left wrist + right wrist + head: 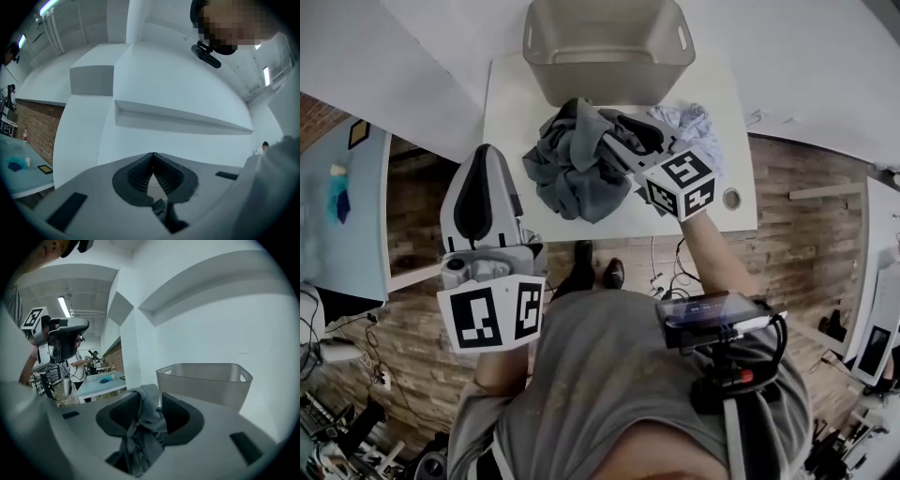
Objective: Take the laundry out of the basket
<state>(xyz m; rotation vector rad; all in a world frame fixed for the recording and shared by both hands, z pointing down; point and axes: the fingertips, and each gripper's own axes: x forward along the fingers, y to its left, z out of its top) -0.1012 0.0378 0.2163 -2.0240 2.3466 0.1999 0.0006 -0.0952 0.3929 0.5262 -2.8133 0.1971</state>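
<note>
The basket [605,37] looks empty (floor bare), with the laundry [577,173] heaped beside it. The right gripper [150,398] gapes loosely around grey cloth [143,427]; the left gripper [153,158] is closed and empty.

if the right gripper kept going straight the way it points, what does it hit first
Past the grey cloth lying between its jaws, the right gripper would probably meet the basket, near its left edge; depth is unclear.

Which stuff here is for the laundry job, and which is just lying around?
For the job:
- basket
- grey clothes heaped on the table
- pale cloth beside them
- right gripper, grey cloth between its jaws

Just lying about:
- blue thing on the side table
- cables on the floor
</note>
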